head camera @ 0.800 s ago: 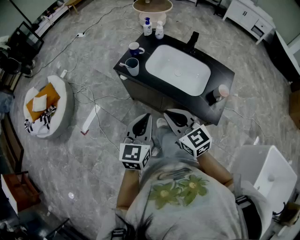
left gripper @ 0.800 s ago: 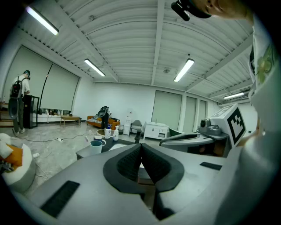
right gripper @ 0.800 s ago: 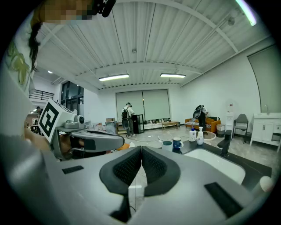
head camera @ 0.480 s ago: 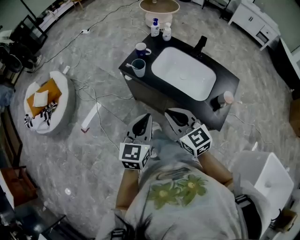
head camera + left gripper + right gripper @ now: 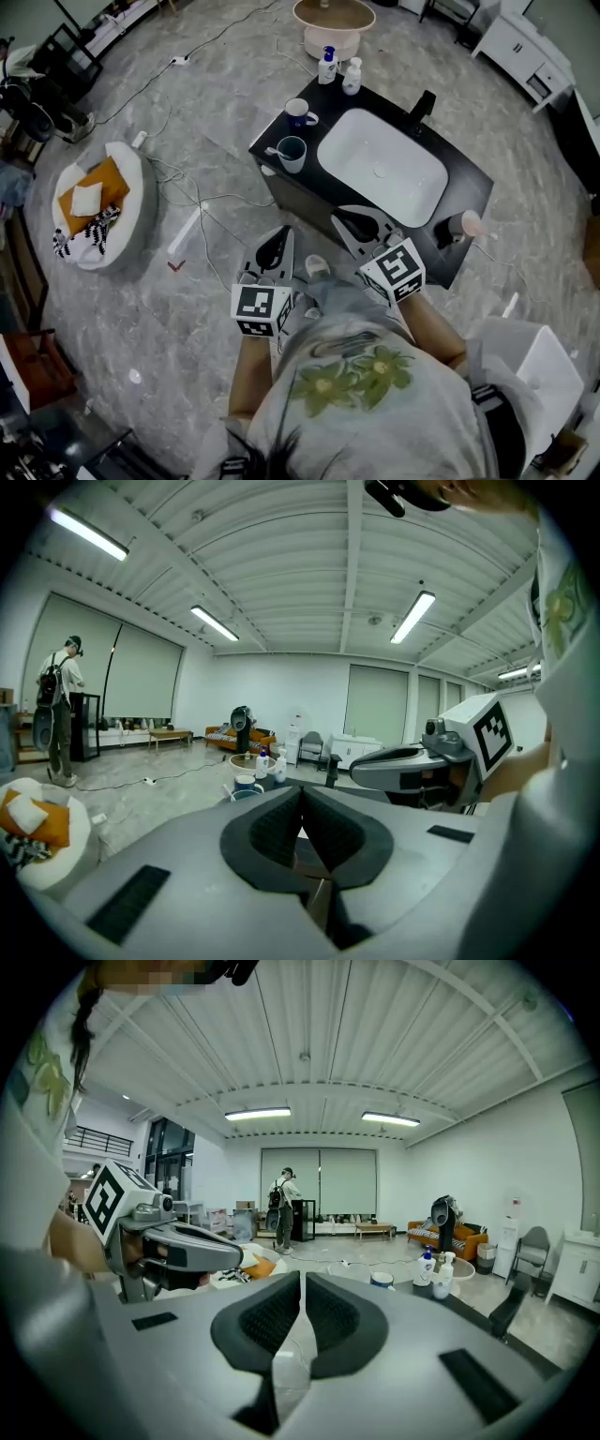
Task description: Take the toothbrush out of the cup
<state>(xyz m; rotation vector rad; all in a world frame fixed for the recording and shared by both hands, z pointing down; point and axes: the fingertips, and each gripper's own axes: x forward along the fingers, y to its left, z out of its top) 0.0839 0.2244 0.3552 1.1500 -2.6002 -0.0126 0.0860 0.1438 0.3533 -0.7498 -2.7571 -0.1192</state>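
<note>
Countertop (image 5: 469,187) bears cup (image 5: 292,153), seemingly holding toothbrush (image 5: 272,150), beyond left gripper (image 5: 301,799) and right gripper (image 5: 302,1283), both closed.

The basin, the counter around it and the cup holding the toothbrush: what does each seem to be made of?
Basin: white, smooth and evenly bright, probably glazed ceramic.
Counter: flat black slab with a dull sheen, perhaps stone or laminate; the look leaves it open.
Cup: grey-blue, opaque, with a smooth wall, ceramic or plastic; too small to tell.

Jaws of right tool (image 5: 302,1279) together, empty; left tool (image 5: 230,1254) at left; bottles (image 5: 427,1267) beyond.
</note>
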